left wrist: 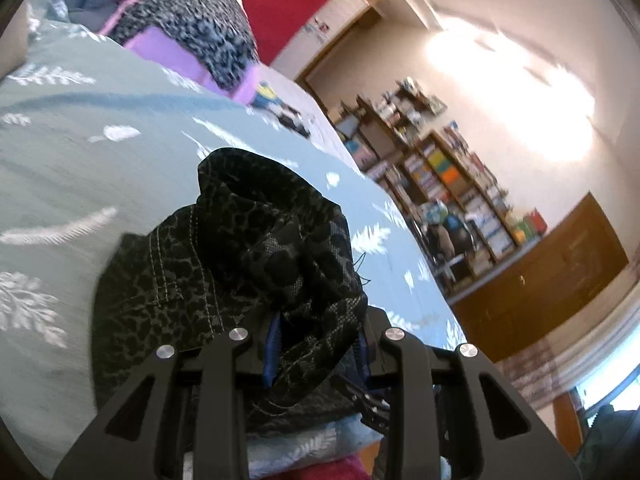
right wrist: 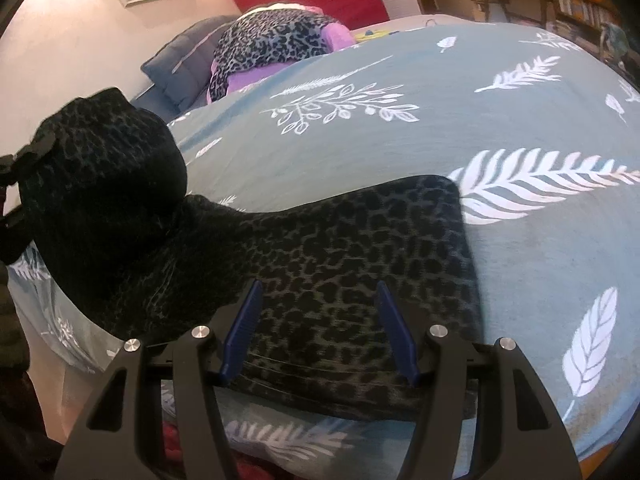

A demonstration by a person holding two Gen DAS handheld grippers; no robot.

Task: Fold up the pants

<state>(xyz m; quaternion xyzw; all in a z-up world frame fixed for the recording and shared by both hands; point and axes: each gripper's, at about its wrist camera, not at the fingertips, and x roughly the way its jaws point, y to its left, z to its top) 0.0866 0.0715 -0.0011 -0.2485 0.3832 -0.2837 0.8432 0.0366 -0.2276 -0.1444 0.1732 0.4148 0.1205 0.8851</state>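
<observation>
The left gripper [left wrist: 316, 344] is bunching the pants [right wrist: 340, 248] between clamped fingers, hiding the bed [right wrist: 400, 128], while the right gripper [right wrist: 320, 320], fingers apart, is hovering over them.

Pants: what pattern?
Dark grey-black leopard print on the pants; clearest in the right wrist view.

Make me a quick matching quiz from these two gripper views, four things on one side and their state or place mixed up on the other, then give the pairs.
1. left gripper
2. right gripper
3. pants
4. leopard blanket

A. open above the flat part of the pants
B. at the head of the bed
C. shut on bunched dark fabric
D. one end lifted, the rest flat on the bedspread

Pairs: 1-C, 2-A, 3-D, 4-B
</observation>
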